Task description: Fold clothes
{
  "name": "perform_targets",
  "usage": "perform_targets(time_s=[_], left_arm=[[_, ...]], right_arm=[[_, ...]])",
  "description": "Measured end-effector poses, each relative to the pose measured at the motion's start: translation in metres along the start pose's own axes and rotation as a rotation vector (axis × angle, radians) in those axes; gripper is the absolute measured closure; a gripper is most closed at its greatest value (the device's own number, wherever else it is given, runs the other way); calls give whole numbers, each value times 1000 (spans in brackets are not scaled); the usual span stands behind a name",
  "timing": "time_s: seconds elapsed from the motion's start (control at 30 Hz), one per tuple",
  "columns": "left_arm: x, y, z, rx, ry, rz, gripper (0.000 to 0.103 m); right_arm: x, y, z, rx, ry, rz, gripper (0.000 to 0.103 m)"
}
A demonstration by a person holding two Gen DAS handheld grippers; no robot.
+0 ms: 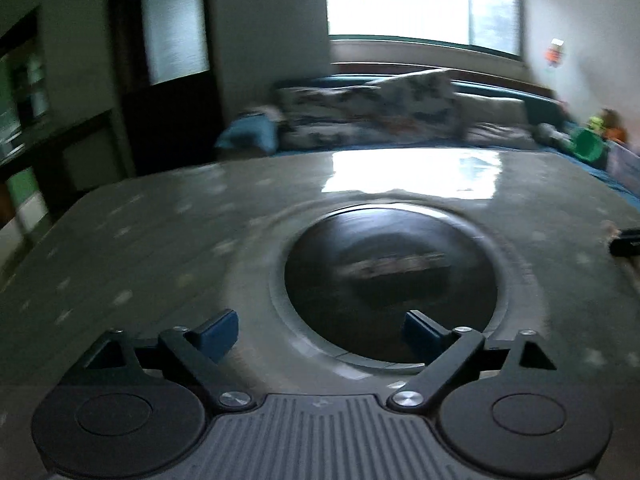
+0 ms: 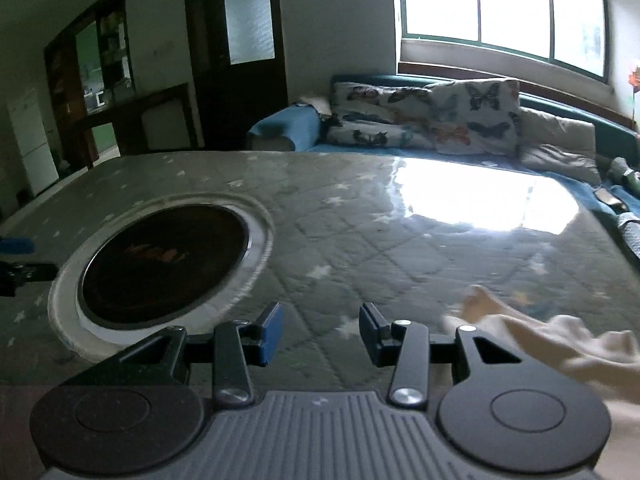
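A cream-coloured garment (image 2: 560, 344) lies crumpled on the table at the lower right of the right wrist view; it does not show in the left wrist view. My right gripper (image 2: 320, 330) is open and empty, just left of the garment and above the table cover. My left gripper (image 1: 320, 334) is open and empty, hovering over the near rim of the dark round inset (image 1: 390, 280). The left gripper also shows at the far left edge of the right wrist view (image 2: 16, 262). The right gripper's tip shows at the right edge of the left wrist view (image 1: 626, 242).
The table (image 2: 360, 216) has a grey quilted cover with white stars and a dark round inset (image 2: 164, 262) ringed in white. Behind it stands a blue sofa (image 2: 288, 124) with butterfly-print pillows (image 2: 432, 120) under a bright window. A dark door and shelves stand at the left.
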State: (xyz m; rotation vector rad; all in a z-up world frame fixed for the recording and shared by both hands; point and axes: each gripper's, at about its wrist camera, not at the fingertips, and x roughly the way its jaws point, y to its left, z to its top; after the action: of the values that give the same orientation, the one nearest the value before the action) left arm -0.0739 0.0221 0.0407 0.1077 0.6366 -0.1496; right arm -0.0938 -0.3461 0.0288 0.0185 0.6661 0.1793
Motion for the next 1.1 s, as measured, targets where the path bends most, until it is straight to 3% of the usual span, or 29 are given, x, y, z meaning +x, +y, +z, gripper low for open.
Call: perform_targets(time_s=[0.23,0.43,0.47,0.57,0.87,1.1], left_arm=[[12,50,-19,-123,35,156,3],[20,67,-30,-152,33,231,1],[21,69,-32,-157,30,237,0],[24,75,-36,-180,33,251,0],[26,84,-37,-229,49,235,0],[29,86,-38,-232,48,233,0]], right_arm=[[33,21,0,-37,26,8,54],[57,26,-2,-28,48,22,50],[60,26,-2,-28,48,22,44],[70,29,-1,-28,48,20,40],[85,41,-5,-91,45,7,2],[92,47,-6,-112,57,-31,0]])
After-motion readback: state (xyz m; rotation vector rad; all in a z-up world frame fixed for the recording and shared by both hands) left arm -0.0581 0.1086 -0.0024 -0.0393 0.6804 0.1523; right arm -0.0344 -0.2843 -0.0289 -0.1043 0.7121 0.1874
